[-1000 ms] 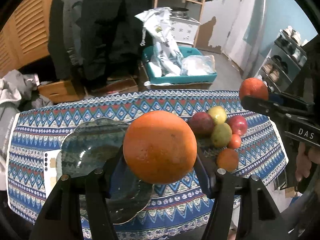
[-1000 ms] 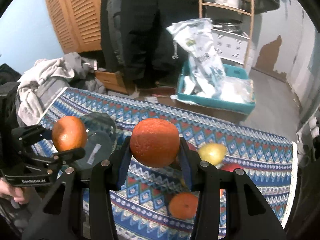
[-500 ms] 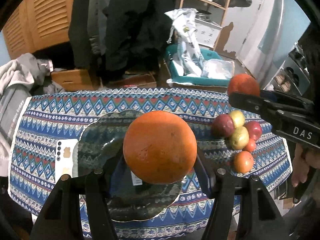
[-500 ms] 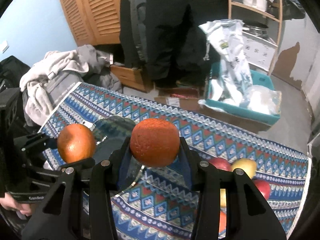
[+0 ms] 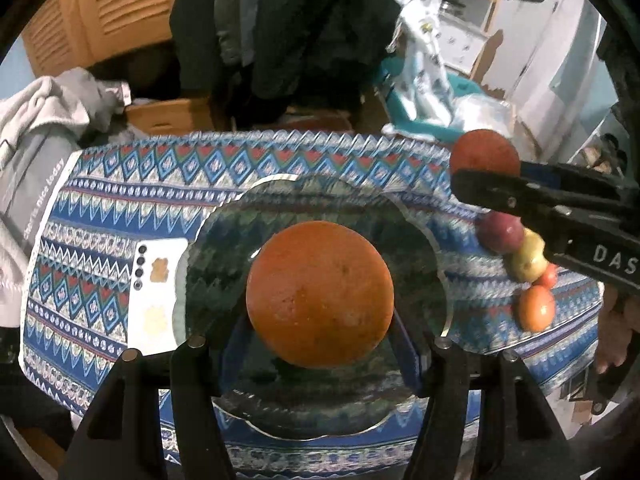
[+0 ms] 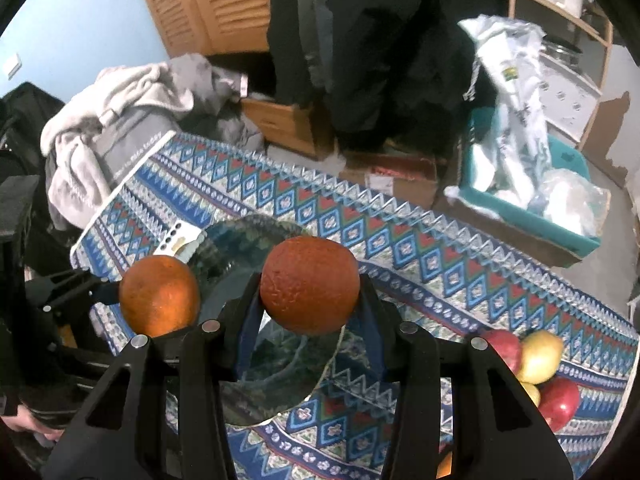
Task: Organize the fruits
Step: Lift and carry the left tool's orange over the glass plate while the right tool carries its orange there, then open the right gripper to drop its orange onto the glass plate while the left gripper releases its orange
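My left gripper [image 5: 320,320] is shut on a large orange [image 5: 320,294] and holds it above a dark glass plate [image 5: 224,240] on the patterned cloth. My right gripper [image 6: 310,304] is shut on a darker orange [image 6: 310,284], also above the plate [image 6: 280,376]. In the left wrist view the right gripper's orange [image 5: 484,152] sits at the plate's far right edge. In the right wrist view the left gripper's orange [image 6: 160,296] hangs over the plate's left side. A cluster of apples and small fruits [image 5: 520,256] lies on the cloth to the right.
A white phone [image 5: 154,296] lies partly under the plate's left rim. The table's cloth [image 6: 360,220] ends near clothes [image 6: 120,108] on the left. A teal bin with bags [image 6: 520,184] and cardboard boxes [image 6: 288,124] stand on the floor behind.
Both grippers have moved left with their oranges, from over the fruit cluster side to above the glass plate. The plate now sits centred under the left gripper.
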`<state>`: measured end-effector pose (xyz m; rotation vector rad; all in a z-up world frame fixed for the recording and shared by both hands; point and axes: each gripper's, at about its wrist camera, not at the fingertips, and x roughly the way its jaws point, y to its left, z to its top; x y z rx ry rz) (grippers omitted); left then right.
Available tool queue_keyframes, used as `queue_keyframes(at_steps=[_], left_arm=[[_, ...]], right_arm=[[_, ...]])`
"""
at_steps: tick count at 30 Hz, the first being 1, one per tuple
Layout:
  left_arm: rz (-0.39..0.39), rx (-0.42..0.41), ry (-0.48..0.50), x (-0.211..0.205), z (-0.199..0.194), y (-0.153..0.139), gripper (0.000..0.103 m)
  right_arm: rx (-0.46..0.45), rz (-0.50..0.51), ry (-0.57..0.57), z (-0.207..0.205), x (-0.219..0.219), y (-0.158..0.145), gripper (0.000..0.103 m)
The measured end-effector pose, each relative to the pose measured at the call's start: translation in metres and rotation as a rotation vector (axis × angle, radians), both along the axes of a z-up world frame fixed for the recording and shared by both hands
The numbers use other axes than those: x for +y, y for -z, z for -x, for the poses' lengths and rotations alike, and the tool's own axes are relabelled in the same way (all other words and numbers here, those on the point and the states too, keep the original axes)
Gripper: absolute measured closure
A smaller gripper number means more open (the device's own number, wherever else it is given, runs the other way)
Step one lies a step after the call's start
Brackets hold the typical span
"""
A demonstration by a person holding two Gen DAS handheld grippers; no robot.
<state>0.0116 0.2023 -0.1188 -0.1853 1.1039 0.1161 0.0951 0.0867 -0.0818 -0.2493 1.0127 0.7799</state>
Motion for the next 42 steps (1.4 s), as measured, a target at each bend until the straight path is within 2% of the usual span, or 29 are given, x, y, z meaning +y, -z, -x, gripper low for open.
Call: queue_keyframes(at_steps=[10,19,24,32,36,40,42], left_arm=[[0.018,0.142,-0.04,0.019,-0.001,0.045,0.038],[0.039,0.209,-0.039,0.021,0.0,0.067,0.038],[0.028,0.256,-0.041,0.021,0.001,0.081,0.038],[0.03,0.315,-0.037,0.014,0.0,0.101,0.038],[-0.003,0.301,-0.033,0.009,0.0,0.098,0.037],[-0.031,0.262,-0.034,0.004,0.0,0.086,0.029],[-0.032,0.25,-0.031,0.003,0.0,0.082,0.029]], right_arm=[[0.105,0.067,-0.058,0.008,0.023,0.05,0.059],[0.169,0.141,-0.1,0.017,0.03,0.086,0.059],[0.187,0.155,-0.112,0.02,0.028,0.097,0.059],[0.193,0.16,-0.116,0.02,0.028,0.099,0.059],[0.197,0.153,-0.116,0.02,0.028,0.099,0.058],[0.214,0.137,-0.115,0.022,0.026,0.098,0.056],[0.214,0.139,-0.118,0.025,0.025,0.097,0.055]])
